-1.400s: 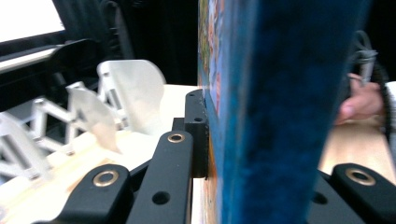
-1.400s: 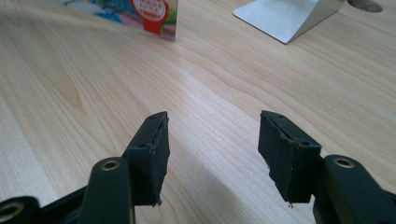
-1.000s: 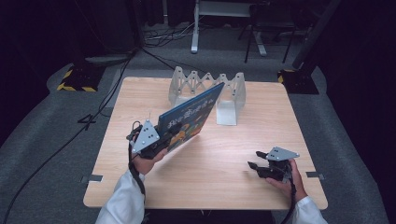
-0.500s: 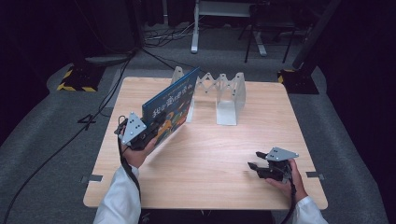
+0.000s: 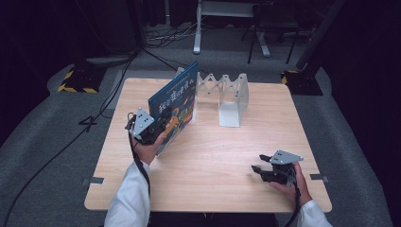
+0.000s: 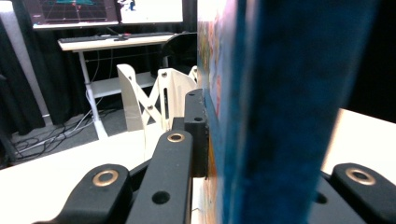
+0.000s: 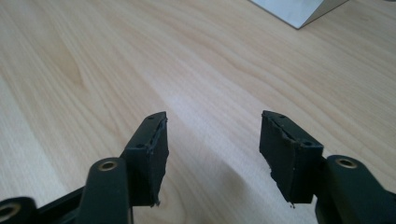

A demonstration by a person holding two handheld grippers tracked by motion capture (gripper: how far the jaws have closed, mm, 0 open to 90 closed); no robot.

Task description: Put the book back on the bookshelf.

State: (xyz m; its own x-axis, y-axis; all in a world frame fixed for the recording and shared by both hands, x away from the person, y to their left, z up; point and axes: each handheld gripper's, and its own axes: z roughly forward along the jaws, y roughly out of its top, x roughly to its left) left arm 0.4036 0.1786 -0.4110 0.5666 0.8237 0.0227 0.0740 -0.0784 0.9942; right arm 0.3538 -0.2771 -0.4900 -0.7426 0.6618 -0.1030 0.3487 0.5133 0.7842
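Observation:
A large blue picture book [image 5: 176,104] stands nearly upright on its lower edge at the table's left, its far end beside the left end of the white zigzag book rack [image 5: 227,92]. My left gripper [image 5: 163,126] is shut on the book's near lower corner. In the left gripper view the book's blue cover [image 6: 280,116] runs up between the jaws, with the rack [image 6: 140,98] behind it. My right gripper [image 5: 257,171] rests low at the front right, open, with nothing between its fingers [image 7: 152,144], just bare wood.
The wooden table [image 5: 213,151] has open surface between the two hands. The rack's flat base [image 7: 299,9] lies ahead of the right gripper. Cables and a desk frame [image 5: 227,19] sit on the dark floor beyond the far edge.
The left gripper carried the book leftward and away from me, from across the rack's front to its left end, and the book stands more upright. The right gripper stayed put.

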